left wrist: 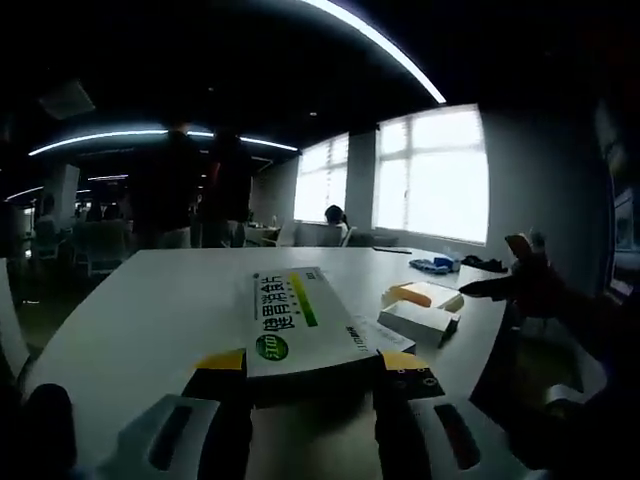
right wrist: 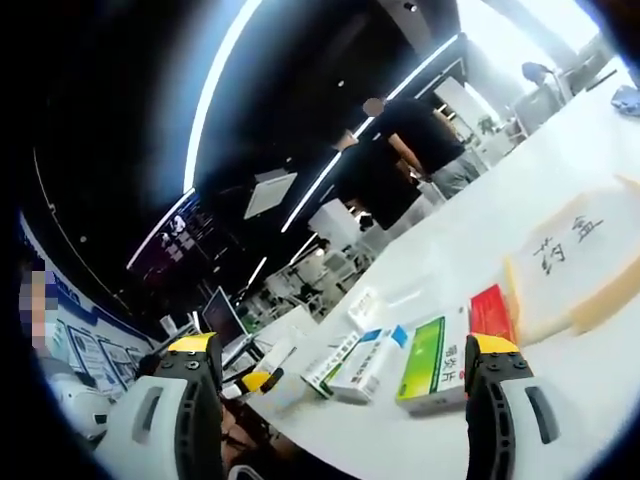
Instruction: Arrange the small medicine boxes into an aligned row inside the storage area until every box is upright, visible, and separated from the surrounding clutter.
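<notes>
a: left gripper point(left wrist: 312, 375) — state?
b: jaws are closing on the near end of a white and green box point(left wrist: 300, 322), which is lying flat and pointing away over the white table point(left wrist: 140, 310).
a: room around it?
b: bare table is stretching left and ahead of it. two small boxes point(left wrist: 425, 310) are sitting just to its right, near the table's right edge.
a: right gripper point(right wrist: 345, 375)?
b: jaws are standing wide apart, gripping nothing, hanging over the near table edge.
a: count there?
b: four boxes lying flat: a green box point(right wrist: 432, 368), a red box point(right wrist: 492, 311), a blue and white box point(right wrist: 372, 362), and one more at the left, touching it. a tan-rimmed tray point(right wrist: 590, 300) is sitting just beyond the red one.
</notes>
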`<state>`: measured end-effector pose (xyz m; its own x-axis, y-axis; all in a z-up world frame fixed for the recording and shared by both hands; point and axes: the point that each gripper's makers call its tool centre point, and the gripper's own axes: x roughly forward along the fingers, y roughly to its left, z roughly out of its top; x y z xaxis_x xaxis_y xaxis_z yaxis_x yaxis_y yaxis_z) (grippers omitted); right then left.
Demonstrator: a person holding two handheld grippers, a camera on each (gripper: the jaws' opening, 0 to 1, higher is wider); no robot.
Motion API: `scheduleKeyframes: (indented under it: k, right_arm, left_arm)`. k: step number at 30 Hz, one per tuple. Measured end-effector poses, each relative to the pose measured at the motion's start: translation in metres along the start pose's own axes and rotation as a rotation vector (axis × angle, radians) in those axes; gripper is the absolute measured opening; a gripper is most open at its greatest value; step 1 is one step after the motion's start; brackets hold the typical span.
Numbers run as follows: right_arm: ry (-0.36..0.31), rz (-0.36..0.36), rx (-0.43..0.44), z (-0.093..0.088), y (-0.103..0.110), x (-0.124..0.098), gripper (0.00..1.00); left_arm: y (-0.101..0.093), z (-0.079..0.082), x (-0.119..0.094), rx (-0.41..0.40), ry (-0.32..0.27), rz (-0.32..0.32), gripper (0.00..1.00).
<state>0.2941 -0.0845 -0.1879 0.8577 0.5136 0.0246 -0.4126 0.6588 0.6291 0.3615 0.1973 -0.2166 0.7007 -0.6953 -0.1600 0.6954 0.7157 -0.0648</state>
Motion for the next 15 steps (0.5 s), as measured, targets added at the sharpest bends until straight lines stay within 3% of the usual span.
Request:
scheduleKeyframes:
  k: [15]
  right_arm:
    - [-0.003, 0.011, 0.020, -0.001, -0.003, 0.000, 0.99]
  left_arm:
    - [-0.022, 0.017, 0.011, 0.047, -0.012, -0.053, 0.46]
